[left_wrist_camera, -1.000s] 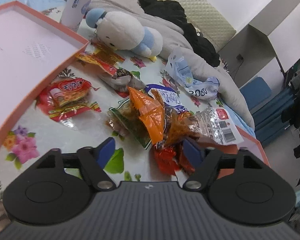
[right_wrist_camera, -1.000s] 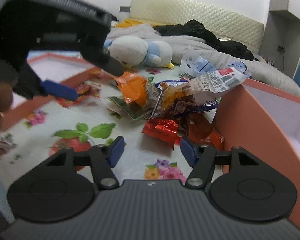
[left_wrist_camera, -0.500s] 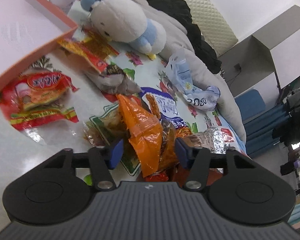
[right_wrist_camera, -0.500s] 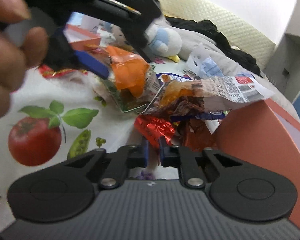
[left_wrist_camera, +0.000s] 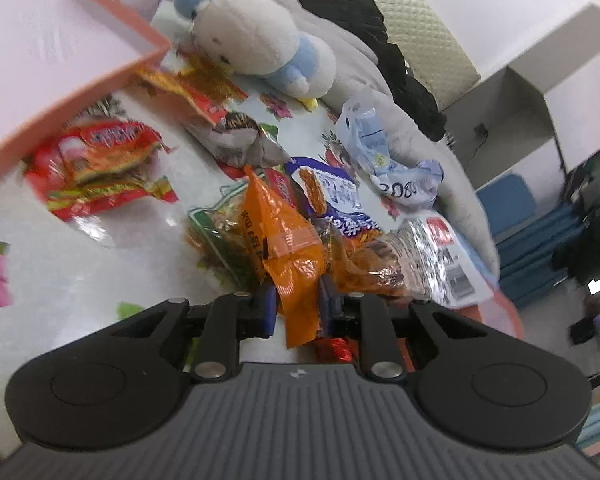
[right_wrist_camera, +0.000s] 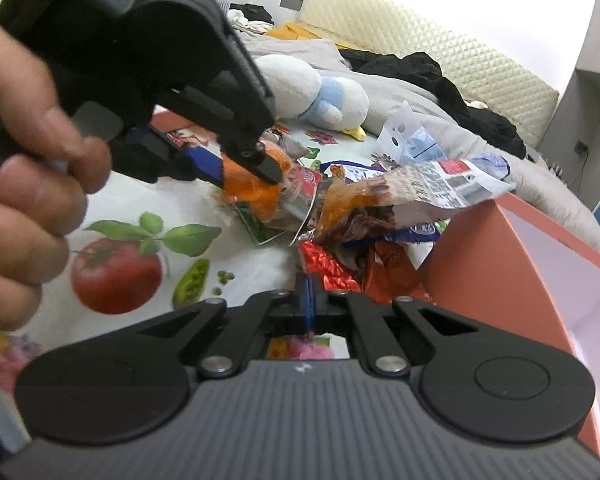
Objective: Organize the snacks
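Note:
A pile of snack packets lies on a flowered tablecloth. My left gripper (left_wrist_camera: 297,307) is shut on an orange packet (left_wrist_camera: 288,248) at the near side of the pile; it shows in the right wrist view (right_wrist_camera: 244,172) pinching that orange packet (right_wrist_camera: 256,196). My right gripper (right_wrist_camera: 309,300) is shut with nothing clearly between its fingers, its tips against a red foil packet (right_wrist_camera: 324,266). A clear packet with a printed label (right_wrist_camera: 420,192) lies on top of the pile. Red packets (left_wrist_camera: 100,160) lie to the left.
An orange-walled box (right_wrist_camera: 496,256) stands right of the pile. A second pink box (left_wrist_camera: 80,88) stands at the left. A white and blue plush toy (left_wrist_camera: 256,48) and a blue-white bag (left_wrist_camera: 384,160) lie behind the pile, with bedding and dark clothes beyond.
My left gripper moved forward into the pile and closed on the orange packet. My right gripper went from open to shut and moved toward the red foil packet.

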